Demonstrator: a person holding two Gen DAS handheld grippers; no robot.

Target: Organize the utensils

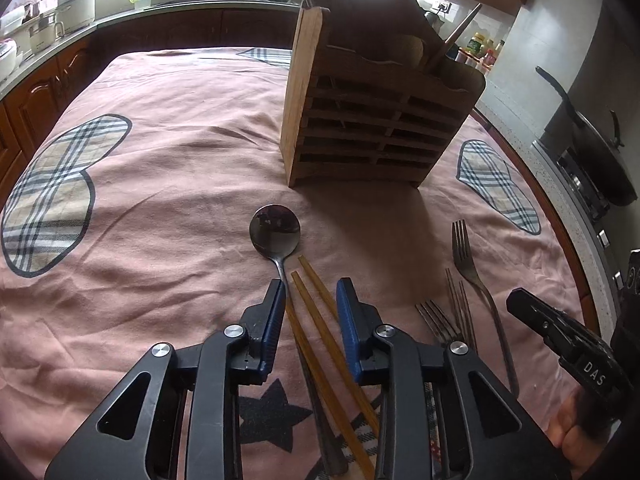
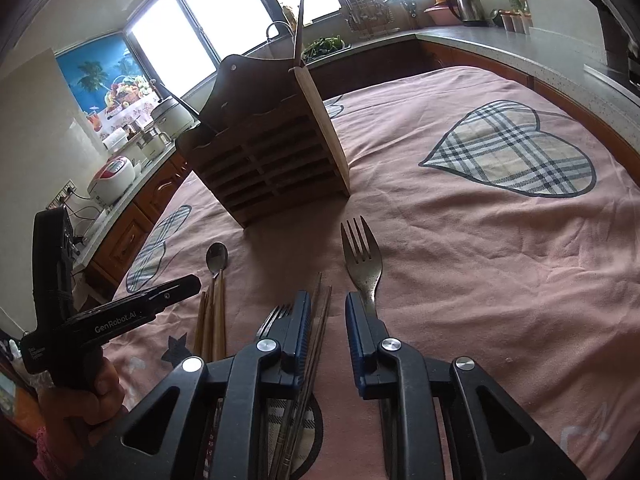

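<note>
While both jaws stand parted, gripping nothing, the left gripper (image 1: 310,292) straddling two amber wooden chopsticks (image 1: 320,316) could also snag the steel spoon's (image 1: 275,227) touching handle.

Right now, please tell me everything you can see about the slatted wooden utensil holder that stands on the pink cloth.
The slatted wooden utensil holder stands upright on the pink cloth, behind the cutlery lying there. It looks like brown wood: a front of horizontal slats split by a vertical divider, a wavy top edge, plain lighter side boards, and a taller back panel with a small hanging hole near its rounded top. Thin stick-like utensils already rise from it. Neither gripper touches it.
</note>
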